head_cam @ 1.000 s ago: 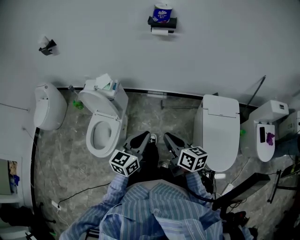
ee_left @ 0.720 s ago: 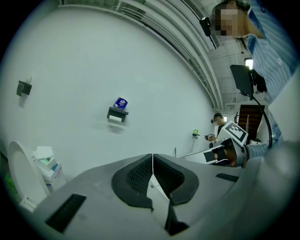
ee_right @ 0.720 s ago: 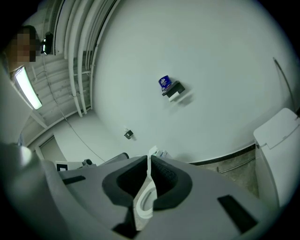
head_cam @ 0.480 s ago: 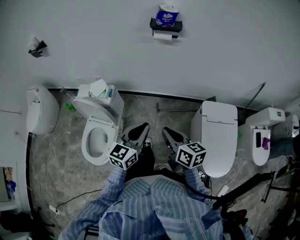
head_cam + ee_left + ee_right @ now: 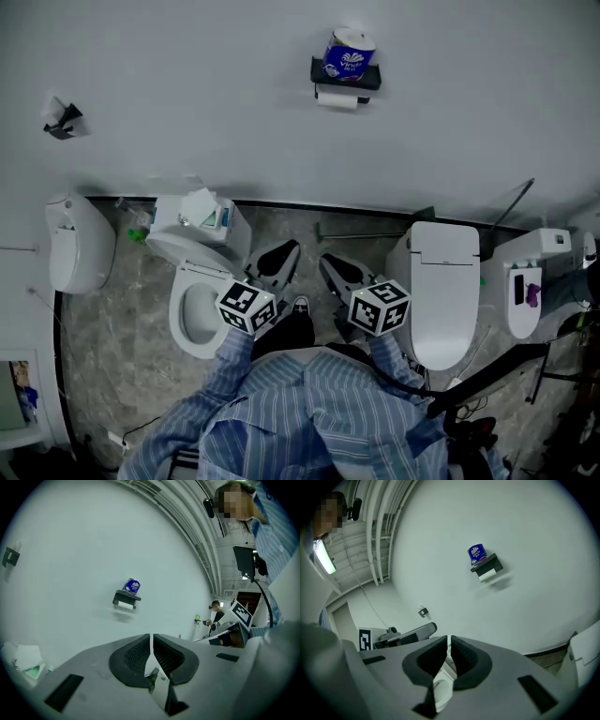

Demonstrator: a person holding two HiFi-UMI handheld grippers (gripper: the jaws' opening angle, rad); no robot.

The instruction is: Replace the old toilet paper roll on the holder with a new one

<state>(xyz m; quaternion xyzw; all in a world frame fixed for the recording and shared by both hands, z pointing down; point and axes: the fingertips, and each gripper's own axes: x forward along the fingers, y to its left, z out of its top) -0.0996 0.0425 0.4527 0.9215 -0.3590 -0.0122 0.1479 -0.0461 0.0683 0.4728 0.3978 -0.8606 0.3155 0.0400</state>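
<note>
All views are dimly, evenly lit in cool grey — a soft shadow is cast beside the holder (image 5: 487, 566). Both gripper views are bent and darkened at the edges; a tube lamp (image 5: 324, 558) glares.

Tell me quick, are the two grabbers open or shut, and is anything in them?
The grey left gripper: closed, fingers together, holding nothing.
The grey right gripper: closed, fingers together, holding nothing.

We see a plain white wall (image 5: 187, 56) at the far side, and a grey marbled floor (image 5: 112, 319) below it. On the floor stand an open toilet (image 5: 192, 314) at the left and a closed toilet (image 5: 445, 281) at the right. A tube lamp (image 5: 324, 557) is lit near the ceiling pipes (image 5: 377, 527).
</note>
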